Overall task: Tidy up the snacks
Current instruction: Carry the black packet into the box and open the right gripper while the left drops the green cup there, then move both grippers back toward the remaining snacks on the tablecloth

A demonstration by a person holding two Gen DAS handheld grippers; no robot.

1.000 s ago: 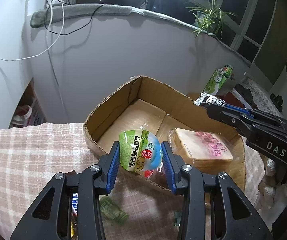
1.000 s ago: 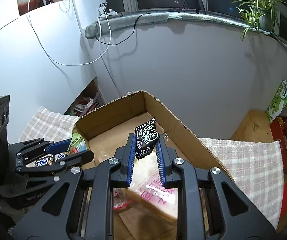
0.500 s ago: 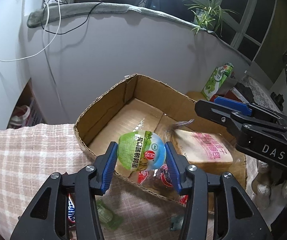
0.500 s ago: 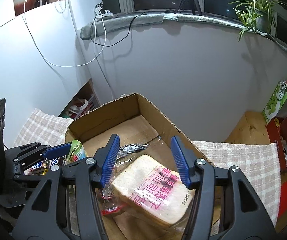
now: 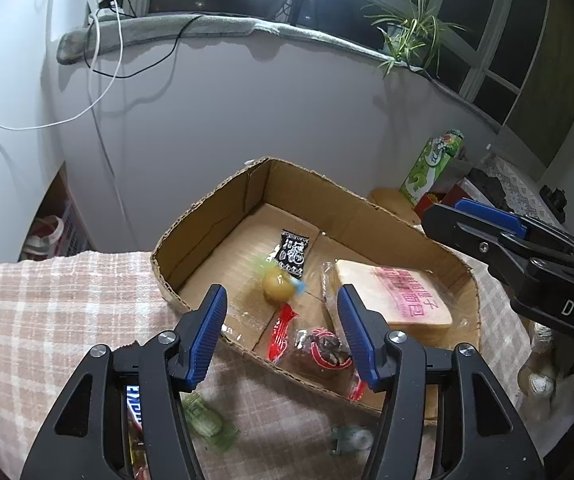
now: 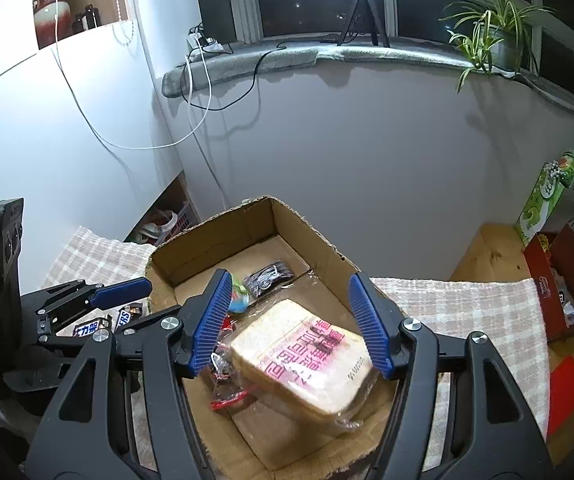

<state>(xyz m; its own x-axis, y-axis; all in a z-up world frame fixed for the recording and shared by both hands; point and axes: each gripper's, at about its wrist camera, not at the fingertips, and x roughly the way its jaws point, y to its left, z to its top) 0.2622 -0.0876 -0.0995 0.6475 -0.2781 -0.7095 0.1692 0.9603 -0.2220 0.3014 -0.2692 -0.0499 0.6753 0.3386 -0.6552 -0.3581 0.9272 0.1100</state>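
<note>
A cardboard box [image 5: 215,220] stands on a checked cloth. Inside lie a bagged bread loaf [image 5: 393,294], a small black packet [image 5: 293,250], a red-wrapped snack [image 5: 321,348] and a blurred green-yellow egg snack [image 5: 279,284]. My left gripper [image 5: 283,336] is open and empty above the box's near edge. My right gripper [image 6: 291,320] is open and empty above the loaf [image 6: 307,356]; it also shows at the right of the left wrist view [image 5: 487,220]. The black packet [image 6: 269,276] lies at the box's back.
Chocolate bars [image 5: 135,412] and green wrapped sweets [image 5: 207,424] lie on the cloth [image 5: 47,312] beside the box. A green carton [image 5: 433,164] and a red box [image 6: 567,276] stand on a wooden surface to the right. A wall rises behind.
My right gripper opened and let the black packet fall into the box. My left gripper then opened and released the egg snack, which is dropping into the box.
</note>
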